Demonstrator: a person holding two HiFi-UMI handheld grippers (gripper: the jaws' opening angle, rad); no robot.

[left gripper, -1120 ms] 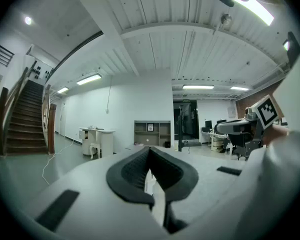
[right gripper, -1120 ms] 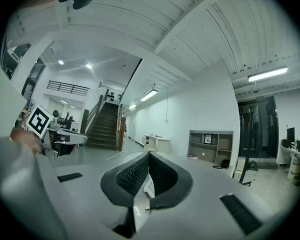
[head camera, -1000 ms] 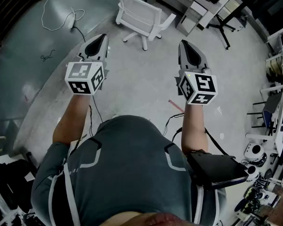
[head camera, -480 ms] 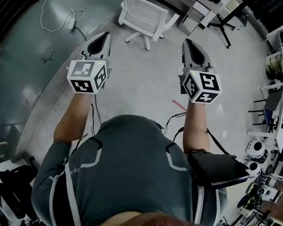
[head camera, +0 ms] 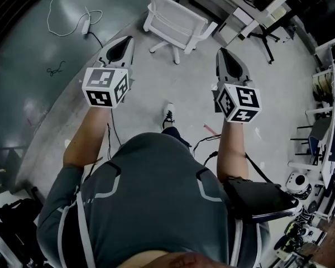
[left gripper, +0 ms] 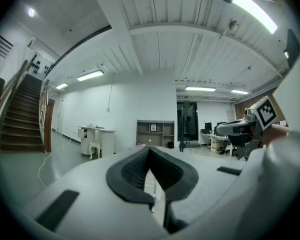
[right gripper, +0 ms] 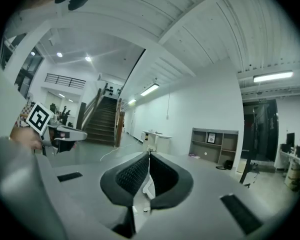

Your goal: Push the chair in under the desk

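You hold two grippers, one in each hand, both pointing toward the top of the head view. The left gripper (head camera: 125, 42) has its jaws pressed together on nothing, and its own view (left gripper: 149, 151) shows the dark pads meeting at the tips. The right gripper (head camera: 223, 53) is the same: jaws together and empty, pads meeting in its own view (right gripper: 149, 156). Each carries one marker cube, the left cube (head camera: 105, 87) at middle left and the right cube (head camera: 237, 102) at middle right.

One white chair (head camera: 176, 22) stands at the upper centre of the head view, ahead of both grippers and apart from them, its back turned toward you. A stretch of grey floor (head camera: 173, 80) lies between. One shoe (head camera: 168, 115) of yours shows on it, low between the two cubes.

Just right of the chair stands a white desk (head camera: 233, 17), and beyond that one black stand (head camera: 263, 29). One white cable (head camera: 72, 24) loops across the floor at upper left. In the left gripper view one staircase (left gripper: 17, 119) climbs along the left edge.
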